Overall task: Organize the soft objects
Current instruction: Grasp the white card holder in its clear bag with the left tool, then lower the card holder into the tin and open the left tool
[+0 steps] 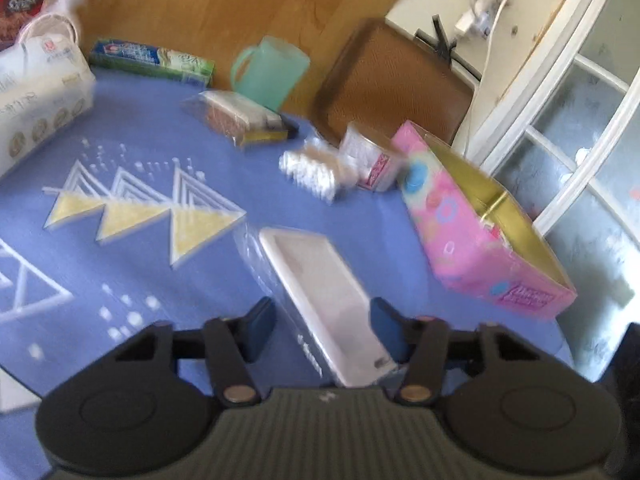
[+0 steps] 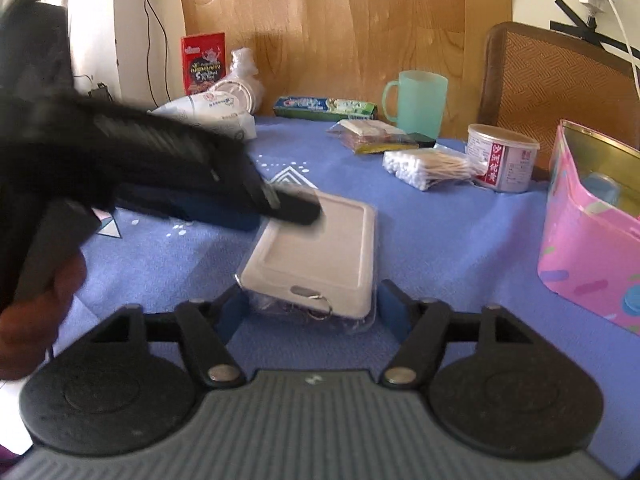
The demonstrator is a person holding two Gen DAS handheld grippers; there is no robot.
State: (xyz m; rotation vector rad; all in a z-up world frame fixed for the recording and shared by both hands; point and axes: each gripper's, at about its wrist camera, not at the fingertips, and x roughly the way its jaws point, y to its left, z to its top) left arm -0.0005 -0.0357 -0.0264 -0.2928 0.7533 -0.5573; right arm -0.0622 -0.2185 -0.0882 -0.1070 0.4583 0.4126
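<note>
Along the surface's [image 2: 440, 240] far edge stand a toothpaste box [image 2: 326, 107], a green mug [image 2: 416, 98], cotton swabs [image 2: 424, 166] and a round tub [image 2: 503, 158]; a pink box [image 2: 592, 248] sits at the right edge. The white case in clear wrap [image 2: 316, 256] lies near the middle. The left hand-held gripper [image 1: 322, 330] clamps its far end, the right hand-held gripper [image 2: 310, 312] its near end.

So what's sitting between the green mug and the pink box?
A round white tub with a red label stands there, clearest in the right wrist view.
</note>
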